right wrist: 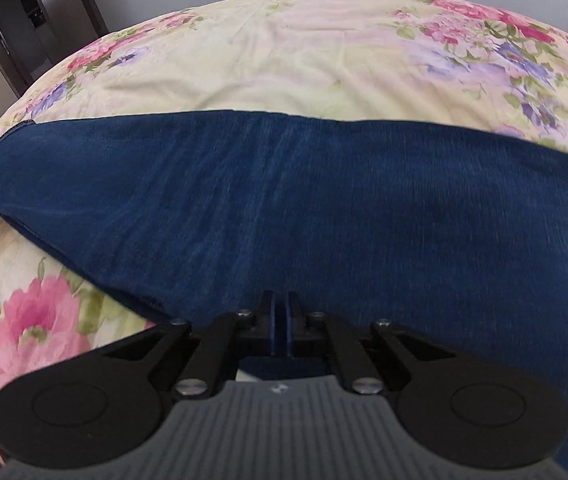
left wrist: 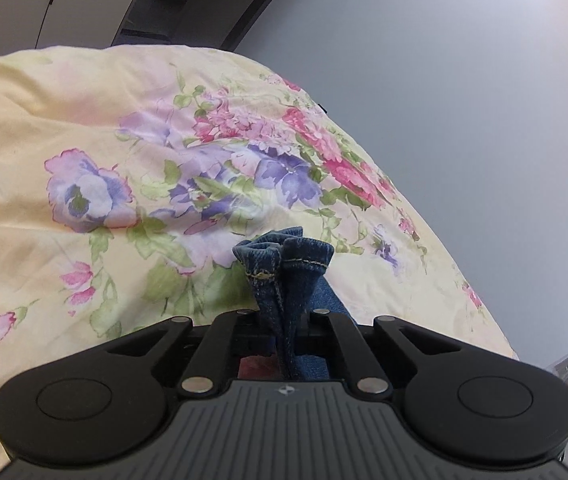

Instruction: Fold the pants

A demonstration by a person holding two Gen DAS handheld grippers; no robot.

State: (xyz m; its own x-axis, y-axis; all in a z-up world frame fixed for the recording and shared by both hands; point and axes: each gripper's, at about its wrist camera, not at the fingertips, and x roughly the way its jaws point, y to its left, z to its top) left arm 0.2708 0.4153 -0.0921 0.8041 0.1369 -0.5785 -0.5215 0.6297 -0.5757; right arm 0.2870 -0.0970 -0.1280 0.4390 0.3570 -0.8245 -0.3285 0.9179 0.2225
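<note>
Two grippers are in play, and both are clamped on denim. On the left, the left gripper [left wrist: 284, 332] is seen closed tight over a bunched hem of the pants [left wrist: 284, 264], the stitched cuff puckered and standing up between the jaws, above the floral bedsheet [left wrist: 84, 140]. A slip is judged likely here: the cloth is gathered in a thick wad, so only part of it may be truly pinched, and a layer could be dragged free if the hem is pulled hard.

Moving right, the pants [right wrist: 284, 208] are spread as a broad blue band across the bedsheet [right wrist: 284, 60], stretched between the two tools. The right gripper [right wrist: 282, 320] is shown with its jaws nearly shut, a thin edge of fabric apparently held between them, though how much is caught cannot be told. If the two ends are carried unevenly, the fold is expected to land skewed, and the soft, wrinkled bedding could be rucked underneath.
</note>
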